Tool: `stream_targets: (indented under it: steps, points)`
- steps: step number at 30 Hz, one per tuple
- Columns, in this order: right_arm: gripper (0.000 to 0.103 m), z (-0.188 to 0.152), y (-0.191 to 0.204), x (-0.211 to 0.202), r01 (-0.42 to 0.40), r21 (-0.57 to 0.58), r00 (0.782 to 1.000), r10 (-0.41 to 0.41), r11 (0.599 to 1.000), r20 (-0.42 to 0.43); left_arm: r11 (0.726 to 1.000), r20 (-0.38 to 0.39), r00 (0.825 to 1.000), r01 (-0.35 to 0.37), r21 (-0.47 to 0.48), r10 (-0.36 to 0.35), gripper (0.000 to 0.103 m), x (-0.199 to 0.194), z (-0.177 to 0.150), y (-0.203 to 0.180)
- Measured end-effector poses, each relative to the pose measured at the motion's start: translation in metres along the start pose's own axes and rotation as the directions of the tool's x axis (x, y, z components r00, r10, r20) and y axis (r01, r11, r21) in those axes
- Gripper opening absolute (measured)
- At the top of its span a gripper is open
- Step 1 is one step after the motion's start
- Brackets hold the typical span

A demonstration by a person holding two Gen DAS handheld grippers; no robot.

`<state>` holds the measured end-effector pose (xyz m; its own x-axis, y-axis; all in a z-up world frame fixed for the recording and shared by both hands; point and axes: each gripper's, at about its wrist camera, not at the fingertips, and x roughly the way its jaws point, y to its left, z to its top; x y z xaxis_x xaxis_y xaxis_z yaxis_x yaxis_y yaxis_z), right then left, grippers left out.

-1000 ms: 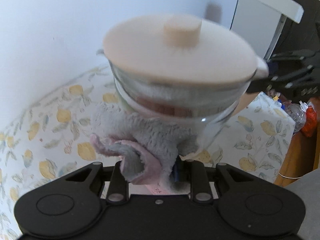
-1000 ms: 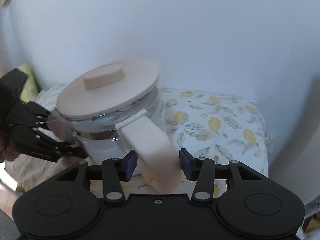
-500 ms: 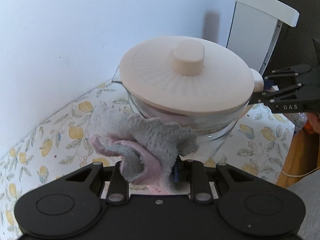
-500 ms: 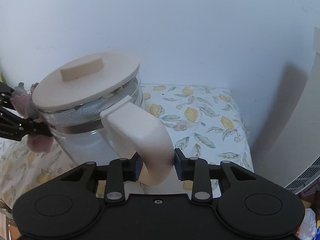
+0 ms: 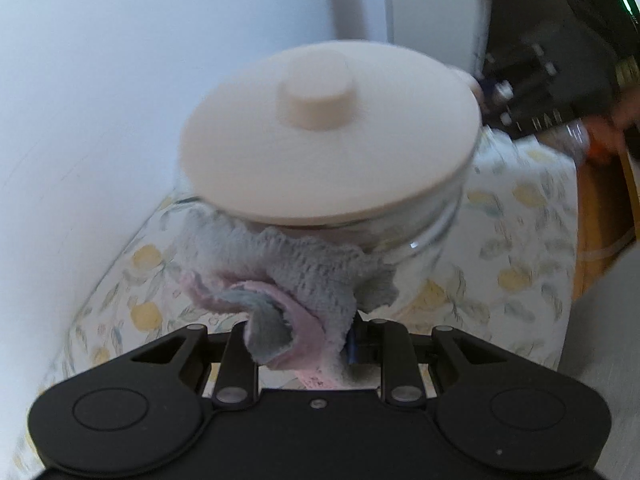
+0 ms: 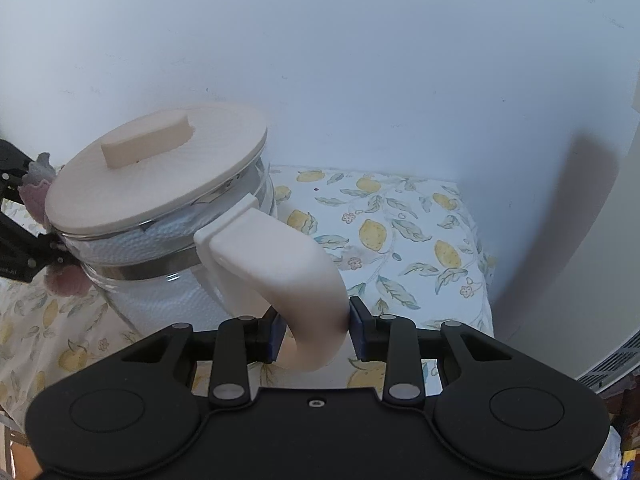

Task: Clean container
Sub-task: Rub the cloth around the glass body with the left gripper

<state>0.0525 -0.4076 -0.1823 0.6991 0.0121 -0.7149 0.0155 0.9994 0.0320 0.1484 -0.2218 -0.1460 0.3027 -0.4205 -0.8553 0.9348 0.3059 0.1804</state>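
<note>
Container cleaning looks under way, not finished. Nearest the left wrist camera, the left claw (image 5: 304,344) is clamped on a grey and pink cloth (image 5: 296,280), whose bunched folds press against the glass wall of the container (image 5: 416,240) just below the rim. Nearest the right wrist camera, the right claw (image 6: 314,332) is clamped on the cream handle (image 6: 276,256), both blue pads tight against its curved end. The container itself is a glass pot with a cream lid (image 5: 328,140) shut on top; it sits tilted and appears held up over the desk with its lemon-print covering (image 6: 400,240), though neither view shows its base clearly.

As a judgement, the wiping of the outer glass is in progress on one side only. The lid is on, so the inside is not being wiped now, and whether the far side or the lid has been wiped cannot be told.

Only the right view shows the handle, the grip on it, and a metal band round the glass with something white and textured behind it. Only the left view shows the cloth meeting the glass; the right view catches only its pink edge beside the lid. Farther off, the left view is blurred, with the right claw dark past the lid
</note>
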Motion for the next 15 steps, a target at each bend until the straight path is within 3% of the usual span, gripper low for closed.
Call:
stream_targets:
  steps: [5,15]
  points:
    - [0.038,0.004,-0.005,0.001,-0.003,-0.016,1.0,0.003,1.0,-0.024,0.998,-0.035,0.999,0.034,0.052,-0.032,0.023,0.015,0.001,0.001]
    - [0.038,0.01,-0.007,0.008,0.018,-0.032,0.999,-0.019,0.999,-0.04,0.998,-0.063,0.996,0.067,0.019,-0.066,0.023,0.044,-0.011,-0.001]
